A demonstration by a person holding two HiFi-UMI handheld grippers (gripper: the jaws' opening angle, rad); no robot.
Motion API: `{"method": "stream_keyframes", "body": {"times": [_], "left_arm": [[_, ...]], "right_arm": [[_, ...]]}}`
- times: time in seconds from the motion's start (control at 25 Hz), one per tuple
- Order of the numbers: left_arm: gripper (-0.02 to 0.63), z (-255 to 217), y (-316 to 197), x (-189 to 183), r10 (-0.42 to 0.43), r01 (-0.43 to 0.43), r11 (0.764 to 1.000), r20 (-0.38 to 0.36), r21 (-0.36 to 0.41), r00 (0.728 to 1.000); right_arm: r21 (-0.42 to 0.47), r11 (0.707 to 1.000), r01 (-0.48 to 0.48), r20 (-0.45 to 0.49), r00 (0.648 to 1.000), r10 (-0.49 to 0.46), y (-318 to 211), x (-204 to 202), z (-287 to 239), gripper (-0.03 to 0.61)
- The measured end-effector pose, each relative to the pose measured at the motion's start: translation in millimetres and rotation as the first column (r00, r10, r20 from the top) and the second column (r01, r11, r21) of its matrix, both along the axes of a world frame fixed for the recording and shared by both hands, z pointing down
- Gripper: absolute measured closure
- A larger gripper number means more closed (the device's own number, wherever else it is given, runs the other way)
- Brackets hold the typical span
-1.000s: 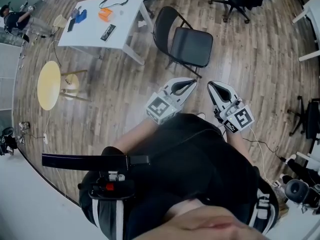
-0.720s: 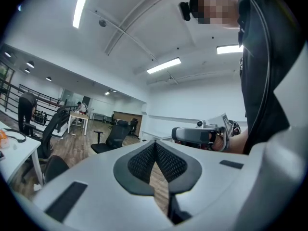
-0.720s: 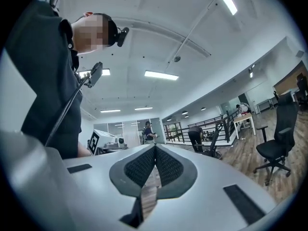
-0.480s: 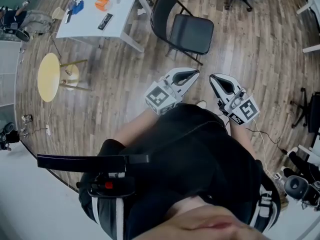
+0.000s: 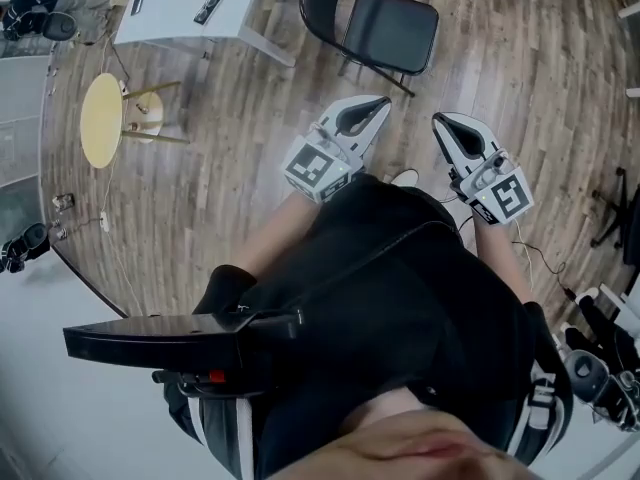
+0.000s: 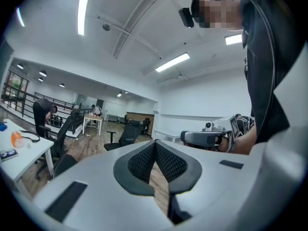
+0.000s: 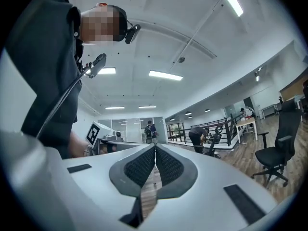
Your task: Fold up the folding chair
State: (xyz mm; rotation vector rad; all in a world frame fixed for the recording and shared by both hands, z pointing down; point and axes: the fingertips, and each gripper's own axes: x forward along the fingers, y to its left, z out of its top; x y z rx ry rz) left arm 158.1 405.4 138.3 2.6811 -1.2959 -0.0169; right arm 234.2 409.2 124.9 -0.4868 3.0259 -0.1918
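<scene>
The black folding chair [image 5: 375, 23] stands unfolded on the wood floor at the top middle of the head view, seat flat and backrest to its left. My left gripper [image 5: 380, 106] is held level a short way short of the chair, its jaws shut on nothing. The right gripper [image 5: 443, 123] hangs beside it to the right, also shut and empty. In the left gripper view my left gripper [image 6: 155, 142] shows its pads pressed together. In the right gripper view the right gripper [image 7: 155, 147] looks the same. Neither touches the chair.
A white table [image 5: 190, 23] with small items stands left of the chair. A round yellow stool [image 5: 103, 118] sits further left. Black office chairs [image 7: 276, 150] and other people stand farther off in the room. A cable [image 5: 520, 258] trails on the floor at right.
The view has tilted and shifted toward the chair, which now sits higher in the head view. Both grippers have moved up the picture, toward it, still shut.
</scene>
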Motion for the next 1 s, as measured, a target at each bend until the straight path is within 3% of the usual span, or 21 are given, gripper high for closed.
{"method": "stream_keyframes", "body": {"times": [0.28, 0.56, 1.0], "left_arm": [[0.609, -2, -11, -19, -0.071, 0.071, 0.997, 0.015, 0.009, 0.997], [0.609, 9, -60, -52, -0.014, 0.014, 1.000, -0.004, -0.007, 1.000], [0.609, 15, -148, -142, 0.043, -0.043, 0.999, -0.011, 0.003, 0.999]], "right_arm": [[-0.031, 0.999, 0.009, 0.007, 1.000, -0.008, -16, 2, 6, 0.568], [-0.064, 0.998, -0.027, -0.018, 1.000, 0.026, -55, -38, 13, 0.568], [-0.073, 0.992, -0.106, -0.077, 0.992, 0.100, -132, -122, 18, 0.568]]}}
